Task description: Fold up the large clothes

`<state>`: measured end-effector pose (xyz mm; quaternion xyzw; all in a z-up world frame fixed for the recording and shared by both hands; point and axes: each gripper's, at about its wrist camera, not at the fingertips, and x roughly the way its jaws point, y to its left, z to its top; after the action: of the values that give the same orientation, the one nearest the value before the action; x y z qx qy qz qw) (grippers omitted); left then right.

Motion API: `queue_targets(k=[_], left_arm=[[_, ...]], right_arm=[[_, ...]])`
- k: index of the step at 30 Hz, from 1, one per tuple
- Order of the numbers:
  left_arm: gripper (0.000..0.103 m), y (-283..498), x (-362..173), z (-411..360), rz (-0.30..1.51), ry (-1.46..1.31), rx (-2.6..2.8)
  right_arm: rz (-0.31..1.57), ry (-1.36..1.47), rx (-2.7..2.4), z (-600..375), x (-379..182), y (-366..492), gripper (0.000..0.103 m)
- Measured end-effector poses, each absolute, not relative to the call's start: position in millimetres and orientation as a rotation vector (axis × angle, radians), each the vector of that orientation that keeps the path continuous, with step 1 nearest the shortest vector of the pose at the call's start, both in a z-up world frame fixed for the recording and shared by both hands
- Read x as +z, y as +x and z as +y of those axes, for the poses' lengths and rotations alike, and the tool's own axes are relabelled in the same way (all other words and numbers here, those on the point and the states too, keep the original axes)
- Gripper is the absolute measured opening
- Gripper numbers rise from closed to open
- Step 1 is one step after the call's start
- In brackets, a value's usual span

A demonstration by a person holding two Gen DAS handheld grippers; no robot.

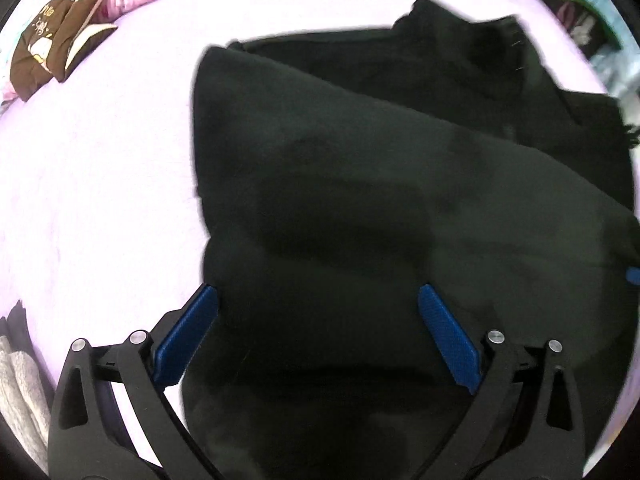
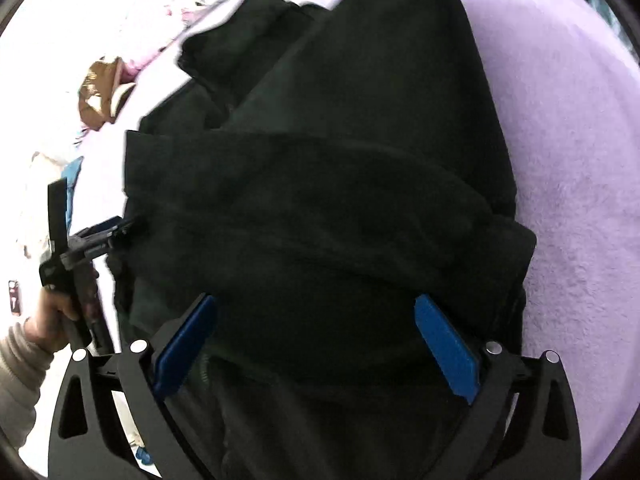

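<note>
Blue pads spread wide on the left gripper (image 1: 318, 334) and right gripper (image 2: 316, 344), gripping nothing, both over the black garment (image 1: 360, 200), which lies part-folded on the lilac blanket (image 1: 100, 180). Best approach: pinch matching corners, keep the edge taut. Brown cushion (image 1: 52, 56) carries lettering, unreadable.

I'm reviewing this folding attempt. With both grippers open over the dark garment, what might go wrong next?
1. The black garment lies in thick overlapping layers, so the open left gripper may pinch only the top one.
2. The right gripper is also open over a bulky fold, so the bundle is unheld and may slump.
3. Dark fabric hides edges, so a grab could land off the hem.
</note>
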<state>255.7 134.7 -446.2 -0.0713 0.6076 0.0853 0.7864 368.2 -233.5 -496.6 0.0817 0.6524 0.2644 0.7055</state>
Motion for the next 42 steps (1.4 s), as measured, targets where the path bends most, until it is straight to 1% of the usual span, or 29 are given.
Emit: queue_targets(k=[4, 7, 12, 16, 19, 26, 34, 35, 36, 37, 40, 42], left_arm=[[0.097, 211, -421, 153, 1.286, -0.198, 0.172], [0.097, 182, -419, 165, 1.296, -0.214, 0.198], [0.097, 128, -421, 186, 1.318, -0.326, 0.229], [0.097, 92, -421, 190, 1.327, -0.379, 0.237], [0.097, 59, -425, 197, 1.354, -0.453, 0.249], [0.097, 5, -442, 185, 1.410, -0.586, 0.193], [0.097, -35, -462, 162, 1.493, -0.608, 0.145], [0.097, -38, -464, 159, 1.496, -0.610, 0.126], [0.097, -40, -465, 157, 1.498, -0.609, 0.105], [0.097, -42, -467, 155, 1.502, -0.604, 0.089], [0.097, -53, -476, 147, 1.536, -0.583, 0.041], [0.097, -56, -480, 142, 1.550, -0.576, 0.024]], right_arm=[[1.395, 0.251, 0.577, -266, -466, 359, 0.096], [1.390, 0.266, 0.558, -277, -457, 348, 0.096], [1.394, 0.212, 0.559, -275, -452, 326, 0.096], [1.419, 0.165, 0.551, -277, -453, 299, 0.096], [1.464, 0.163, 0.533, -295, -459, 273, 0.096], [1.546, 0.146, 0.463, -341, -476, 212, 0.096], [1.629, 0.167, 0.355, -388, -493, 158, 0.096], [1.645, 0.163, 0.342, -391, -497, 154, 0.095], [1.662, 0.171, 0.326, -396, -501, 150, 0.089], [1.669, 0.178, 0.321, -399, -504, 146, 0.080], [1.681, 0.193, 0.342, -400, -506, 136, 0.075], [1.705, 0.190, 0.368, -398, -509, 128, 0.075]])
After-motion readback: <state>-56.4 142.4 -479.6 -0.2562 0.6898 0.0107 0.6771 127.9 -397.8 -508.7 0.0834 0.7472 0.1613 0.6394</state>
